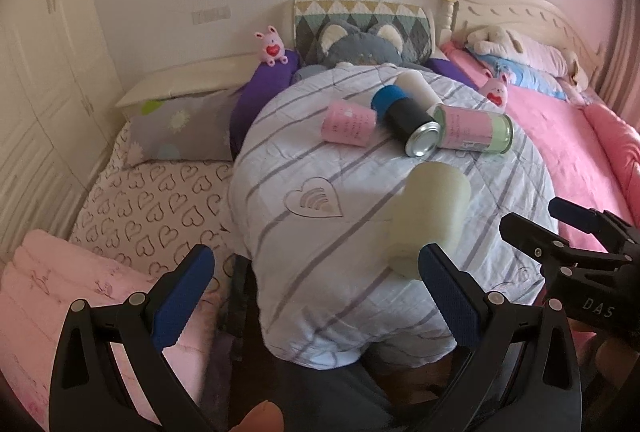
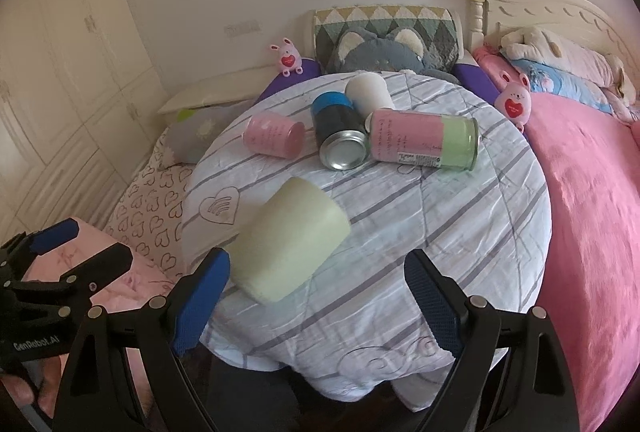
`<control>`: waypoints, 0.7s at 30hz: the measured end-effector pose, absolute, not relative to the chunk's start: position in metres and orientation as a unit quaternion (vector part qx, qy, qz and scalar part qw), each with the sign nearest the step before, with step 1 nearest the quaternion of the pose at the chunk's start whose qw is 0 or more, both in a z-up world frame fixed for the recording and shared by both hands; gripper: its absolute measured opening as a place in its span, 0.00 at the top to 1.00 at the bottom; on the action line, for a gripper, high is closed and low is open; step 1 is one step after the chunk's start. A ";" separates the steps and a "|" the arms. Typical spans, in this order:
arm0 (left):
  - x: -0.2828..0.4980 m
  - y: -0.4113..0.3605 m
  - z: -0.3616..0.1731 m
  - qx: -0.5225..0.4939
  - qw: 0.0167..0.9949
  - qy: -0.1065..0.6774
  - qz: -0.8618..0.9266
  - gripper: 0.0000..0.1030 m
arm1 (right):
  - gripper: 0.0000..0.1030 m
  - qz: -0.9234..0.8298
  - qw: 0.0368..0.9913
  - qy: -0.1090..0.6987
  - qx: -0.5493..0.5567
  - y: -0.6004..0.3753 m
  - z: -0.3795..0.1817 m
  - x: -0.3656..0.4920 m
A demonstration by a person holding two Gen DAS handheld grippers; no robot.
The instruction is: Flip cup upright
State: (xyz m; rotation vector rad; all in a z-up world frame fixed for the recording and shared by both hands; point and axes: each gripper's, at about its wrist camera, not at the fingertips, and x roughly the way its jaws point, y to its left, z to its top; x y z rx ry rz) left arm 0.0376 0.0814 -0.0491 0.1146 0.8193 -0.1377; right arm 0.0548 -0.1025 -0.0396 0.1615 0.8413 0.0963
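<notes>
A pale cream cup [image 2: 290, 238] lies on its side on the round table's striped cloth [image 2: 440, 216], near the front edge; it also shows in the left wrist view [image 1: 430, 216]. My right gripper [image 2: 316, 304] is open, its jaws wide apart just in front of the cup, the left pad close to the cup's end. My left gripper [image 1: 316, 296] is open and empty, low at the table's front left, its right pad next to the cup. The right gripper [image 1: 568, 232] also shows at the right of the left wrist view, open.
Farther back on the table lie a pink cup [image 2: 274, 133], a black and blue can [image 2: 340, 135], a white cup [image 2: 370, 91] and a pink and green can [image 2: 424, 141]. Beds with pillows and plush toys surround the table; a pink blanket [image 2: 592, 216] lies right.
</notes>
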 end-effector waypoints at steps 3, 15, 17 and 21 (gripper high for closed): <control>0.041 0.090 -0.050 0.071 0.915 0.390 -0.069 0.00 | 0.12 0.033 0.905 0.414 0.091 -0.092 -0.041 0.058; 0.081 0.124 -0.067 0.104 0.914 0.375 -0.115 0.00 | 0.12 -0.040 0.874 0.461 0.149 -0.054 -0.063 0.093; 0.091 0.128 -0.071 0.101 0.912 0.378 -0.121 0.00 | 0.12 -0.054 0.865 0.473 0.156 -0.052 -0.071 0.101; 0.104 0.133 -0.081 0.089 0.909 0.385 -0.130 0.00 | 0.12 -0.076 0.851 0.494 0.159 -0.047 -0.086 0.115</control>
